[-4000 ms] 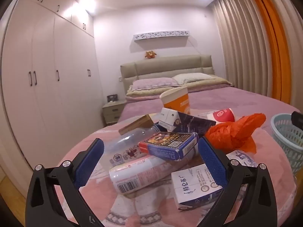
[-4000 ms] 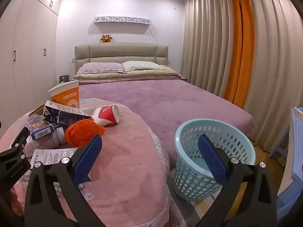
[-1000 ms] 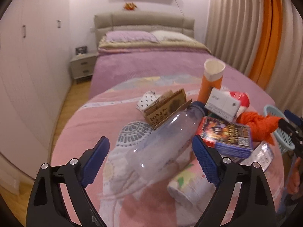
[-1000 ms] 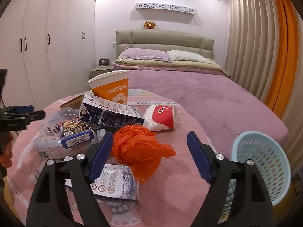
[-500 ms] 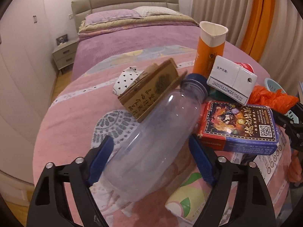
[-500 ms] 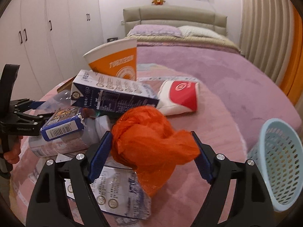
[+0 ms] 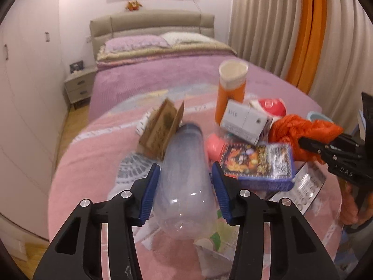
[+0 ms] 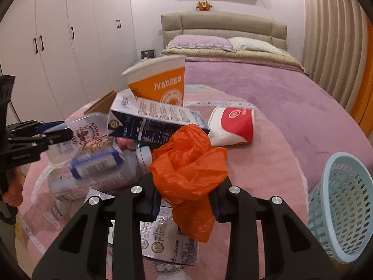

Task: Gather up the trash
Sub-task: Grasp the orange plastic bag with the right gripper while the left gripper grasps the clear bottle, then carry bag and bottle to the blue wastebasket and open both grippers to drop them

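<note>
Left gripper (image 7: 185, 187): blue fingers (image 7: 149, 191) closing, pressed against both flanks of the clear plastic bottle (image 7: 185, 175) lying on the pink-covered counter (image 7: 98, 163). Right gripper (image 8: 186, 199): fingers clamped on the crumpled orange plastic bag (image 8: 191, 165). Pale blue perforated basket (image 8: 342, 203) stood right of them, beyond the counter edge.

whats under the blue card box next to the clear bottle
The blue card box lies on top of a white labelled bottle on its side, with a printed foil wrapper showing past its right edge. Whatever lies directly beneath its middle is covered.
</note>
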Action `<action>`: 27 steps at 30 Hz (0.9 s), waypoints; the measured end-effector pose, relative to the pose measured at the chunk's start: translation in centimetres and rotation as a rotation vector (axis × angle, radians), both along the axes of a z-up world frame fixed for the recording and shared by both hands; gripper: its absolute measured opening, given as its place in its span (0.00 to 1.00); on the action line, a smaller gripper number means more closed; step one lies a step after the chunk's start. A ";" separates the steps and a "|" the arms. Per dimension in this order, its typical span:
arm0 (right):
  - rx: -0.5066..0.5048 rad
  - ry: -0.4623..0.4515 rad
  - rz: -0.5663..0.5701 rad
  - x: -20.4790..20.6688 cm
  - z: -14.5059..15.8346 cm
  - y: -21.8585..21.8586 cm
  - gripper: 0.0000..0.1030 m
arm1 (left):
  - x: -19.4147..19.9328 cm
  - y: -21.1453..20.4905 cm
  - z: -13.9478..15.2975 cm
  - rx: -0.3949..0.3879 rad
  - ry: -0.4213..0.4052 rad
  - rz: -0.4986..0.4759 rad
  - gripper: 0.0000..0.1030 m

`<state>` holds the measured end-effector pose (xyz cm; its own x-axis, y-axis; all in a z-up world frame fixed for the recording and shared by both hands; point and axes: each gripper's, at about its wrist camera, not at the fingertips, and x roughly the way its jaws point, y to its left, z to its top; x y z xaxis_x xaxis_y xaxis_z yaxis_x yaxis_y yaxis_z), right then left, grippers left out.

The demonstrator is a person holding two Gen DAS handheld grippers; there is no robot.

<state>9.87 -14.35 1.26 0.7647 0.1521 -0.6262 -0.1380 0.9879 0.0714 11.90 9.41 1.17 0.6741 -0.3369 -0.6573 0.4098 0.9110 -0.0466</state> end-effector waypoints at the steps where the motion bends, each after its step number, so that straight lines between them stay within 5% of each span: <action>1: 0.003 -0.008 -0.003 -0.1 0.2 -0.1 0.28 | -0.4 0.1 0.3 -0.009 -0.005 0.005 0.42; 14: 0.061 -0.170 -0.043 -4.9 6.0 -3.1 0.28 | -4.3 -1.0 6.3 -0.144 -0.133 0.002 0.42; 27: 0.077 -0.240 -0.419 -11.4 8.4 -17.4 0.28 | -5.4 -18.0 8.8 -0.252 -0.129 -0.281 0.42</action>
<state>-1.53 -31.75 9.62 0.8915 -0.1607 -0.4235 0.2488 0.9550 0.1615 6.55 -8.59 9.93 0.6046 -0.6599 -0.4461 0.6585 0.7292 -0.1863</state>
